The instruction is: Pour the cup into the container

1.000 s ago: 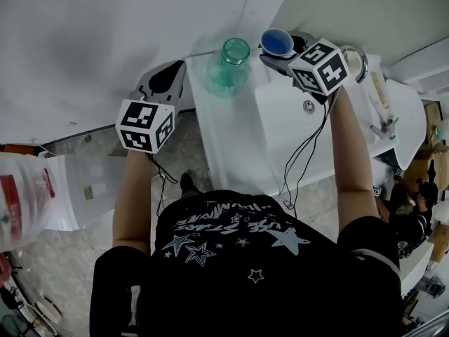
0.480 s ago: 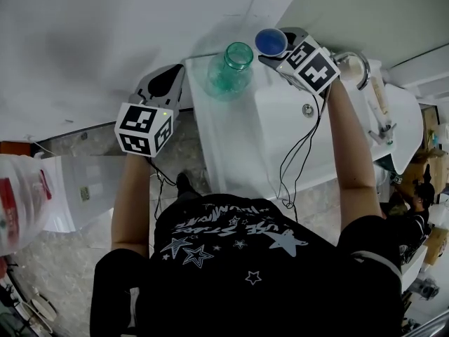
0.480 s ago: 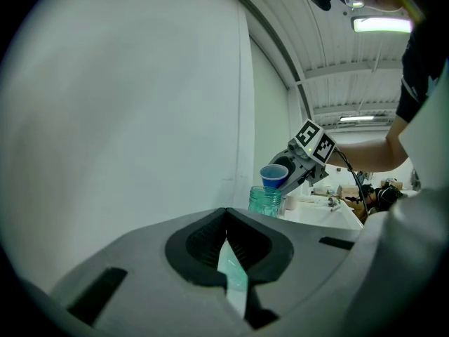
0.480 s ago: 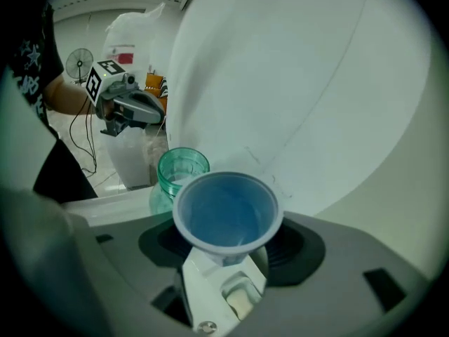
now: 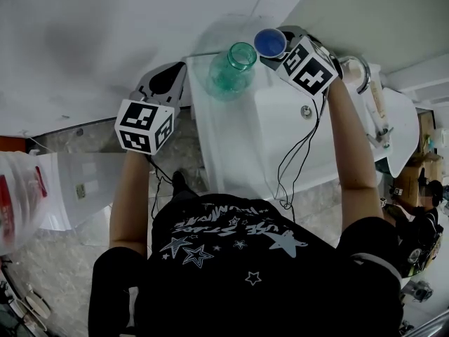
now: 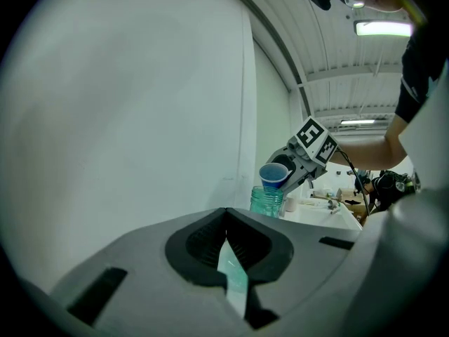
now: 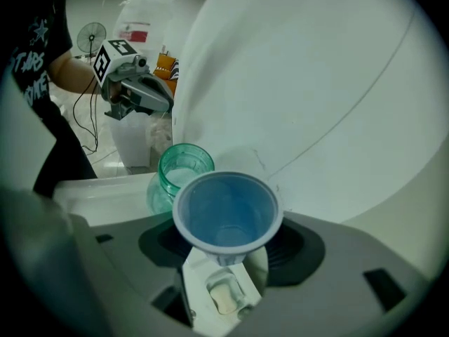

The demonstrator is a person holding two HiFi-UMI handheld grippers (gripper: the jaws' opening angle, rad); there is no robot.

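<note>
My right gripper (image 5: 279,50) is shut on a blue paper cup (image 5: 269,42), which it holds just right of and above the mouth of a green glass jar (image 5: 231,69) on the white counter (image 5: 224,139). From the left gripper view the cup (image 6: 273,175) tips toward the jar (image 6: 267,201). In the right gripper view the cup (image 7: 226,209) sits between the jaws, its inside plain blue, with the jar (image 7: 181,170) right behind it. My left gripper (image 5: 167,81) hangs left of the counter, jaws together and empty.
A white sink basin with a drain (image 5: 306,111) and a chrome faucet (image 5: 359,63) lies right of the jar. A white wall rises close behind the jar. A plastic bag (image 5: 17,195) and a white bin (image 5: 84,184) stand on the floor at left. A black cable (image 5: 298,160) trails from the right gripper.
The right gripper has carried the cup a little left toward the jar's mouth and rotated, tipping the cup. The left gripper has stayed in place.
</note>
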